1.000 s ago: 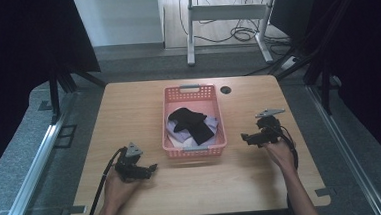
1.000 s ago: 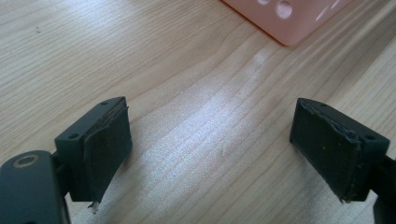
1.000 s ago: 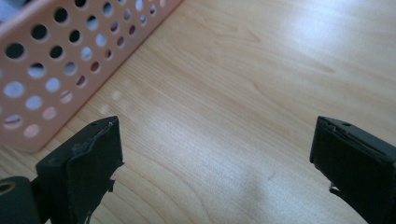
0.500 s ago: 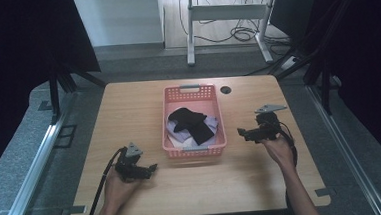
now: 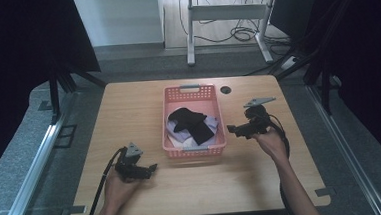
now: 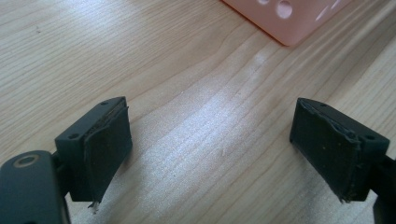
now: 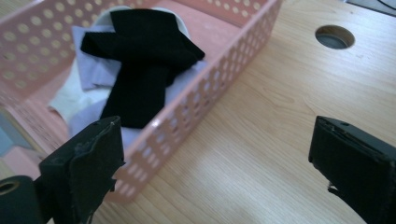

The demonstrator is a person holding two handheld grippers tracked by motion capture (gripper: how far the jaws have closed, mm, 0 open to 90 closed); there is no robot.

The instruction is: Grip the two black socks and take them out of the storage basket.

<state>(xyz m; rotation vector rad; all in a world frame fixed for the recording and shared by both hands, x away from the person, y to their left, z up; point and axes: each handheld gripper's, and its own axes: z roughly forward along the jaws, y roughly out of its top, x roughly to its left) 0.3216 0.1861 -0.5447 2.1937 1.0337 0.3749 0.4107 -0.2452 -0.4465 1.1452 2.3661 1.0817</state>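
A pink perforated basket (image 5: 170, 101) stands mid-table, holding a black cloth (image 5: 192, 121) draped over pale lilac and white garments (image 5: 177, 136). The right gripper view looks over the basket's wall (image 7: 219, 70) at the same black cloth (image 7: 140, 60). My right gripper (image 5: 231, 130) hovers just right of the basket, pointing at it, open and empty (image 7: 215, 163). My left gripper (image 5: 152, 168) rests low over the table at the front left, open, with bare wood between its jaws (image 6: 210, 154). A basket corner (image 6: 292, 18) lies ahead of it.
The wooden table (image 5: 128, 106) has a round cable hole (image 5: 225, 90) behind the basket's right corner, also seen as the cable hole (image 7: 334, 37). Bare wood lies left and front of the basket. Beyond the table are a white desk frame (image 5: 223, 15) and floor cables.
My right gripper has lifted and moved left toward the basket's right wall. The left gripper has stayed where it was.
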